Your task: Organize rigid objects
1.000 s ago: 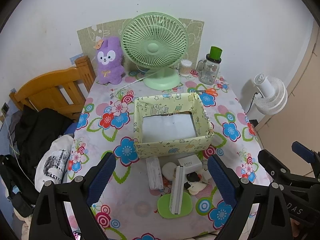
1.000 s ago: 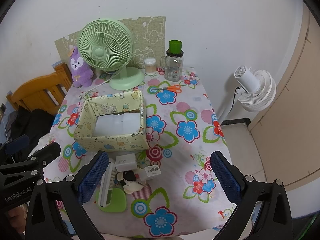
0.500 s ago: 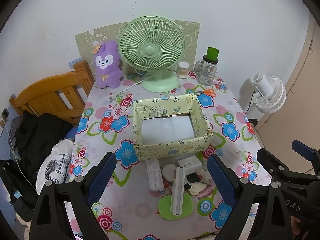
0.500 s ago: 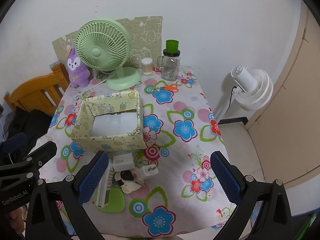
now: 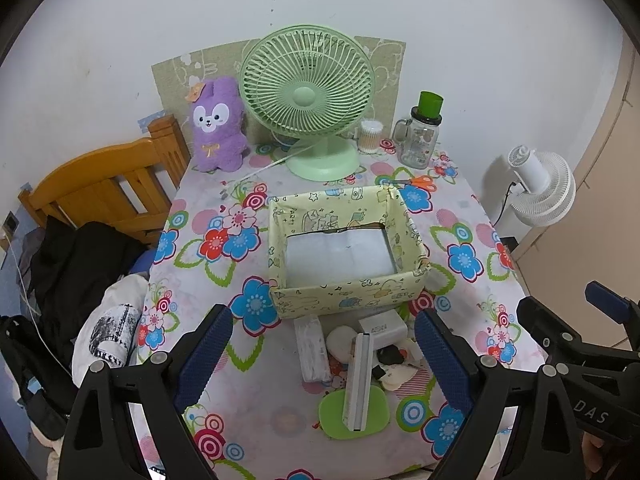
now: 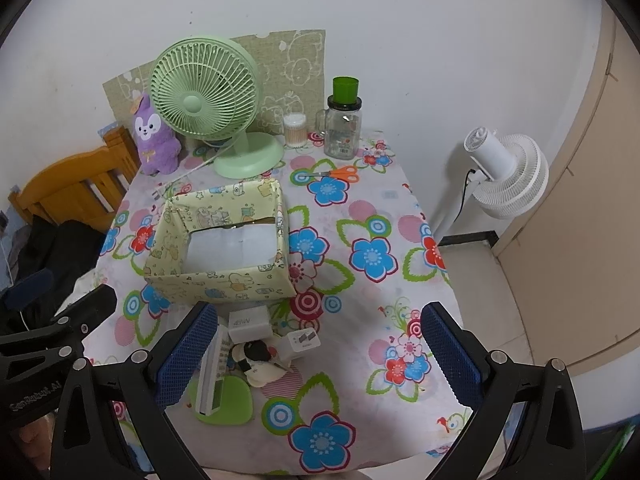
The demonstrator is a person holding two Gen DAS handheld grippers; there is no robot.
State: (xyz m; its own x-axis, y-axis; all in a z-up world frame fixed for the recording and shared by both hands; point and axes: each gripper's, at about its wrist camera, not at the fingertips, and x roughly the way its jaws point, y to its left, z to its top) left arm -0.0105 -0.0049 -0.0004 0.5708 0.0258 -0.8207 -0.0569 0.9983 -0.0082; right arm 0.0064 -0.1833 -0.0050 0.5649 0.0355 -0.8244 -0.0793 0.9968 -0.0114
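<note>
Both tools hang above the near edge of the table with its flower-print cloth, and neither holds anything: the left gripper has its blue-padded fingers spread wide, and so does the right gripper. The things to be sorted lie in a small heap on the cloth just in front of the pale yellow cartoon-print cardboard box, whose white-lined inside looks empty: a white square charger block, a smaller white plug adapter, a flat white wrapped packet, a white oval pebble-like piece, a small black-and-cream item that is hard to identify, and a white slim bar standing on a lime-green round base. This reads as the very start, the approach before the first pick. The next move calls for lowering one gripper over a single piece at the heap's edge, closing across its narrow sides, and lifting it over the box's near wall without nudging the neighbours.
</note>
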